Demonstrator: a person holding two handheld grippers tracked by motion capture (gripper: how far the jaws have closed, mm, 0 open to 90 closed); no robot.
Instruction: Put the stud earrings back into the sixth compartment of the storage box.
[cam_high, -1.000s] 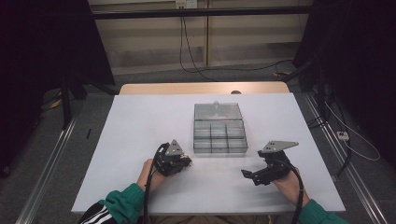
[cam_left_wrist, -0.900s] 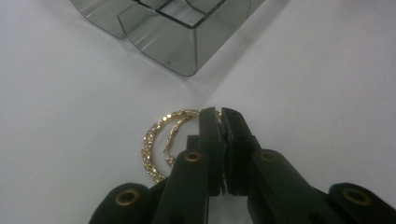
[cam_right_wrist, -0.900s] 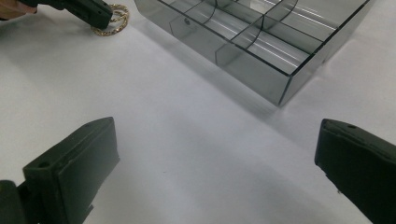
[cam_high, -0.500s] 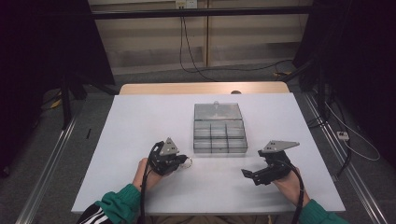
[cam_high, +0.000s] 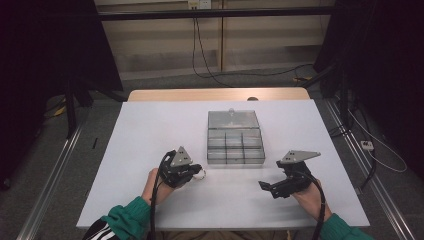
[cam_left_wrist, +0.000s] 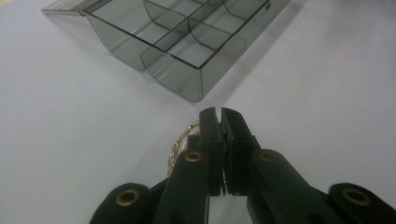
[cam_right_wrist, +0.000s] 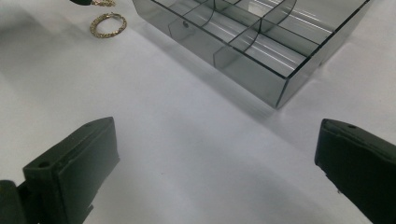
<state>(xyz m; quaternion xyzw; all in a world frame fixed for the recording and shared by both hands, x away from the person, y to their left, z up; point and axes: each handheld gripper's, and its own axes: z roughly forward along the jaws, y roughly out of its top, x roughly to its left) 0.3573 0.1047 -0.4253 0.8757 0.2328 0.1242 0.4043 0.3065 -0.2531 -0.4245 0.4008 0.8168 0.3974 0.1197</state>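
Observation:
My left gripper (cam_high: 194, 173) rests low over the white table, just left of the near-left corner of a clear grey compartment box (cam_high: 235, 137). Its jaws stand shut, and a gold hoop (cam_left_wrist: 180, 143) sticks out from their left side, so it looks pinched between them. The box (cam_left_wrist: 187, 42) lies open just ahead. A second gold hoop (cam_right_wrist: 108, 24) lies flat on the table in front of the box (cam_right_wrist: 261, 42). My right gripper (cam_high: 272, 187) stays near the front right, open wide with nothing between its jaws.
The box's lid (cam_high: 233, 119) lies flat behind it. The white table (cam_high: 150, 130) spreads bare to the left and right of the box. A wooden strip (cam_high: 215, 94) runs along the far edge, with cables on the floor beyond.
My left gripper has shifted slightly to the left, jaws still shut. The right gripper has kept still.

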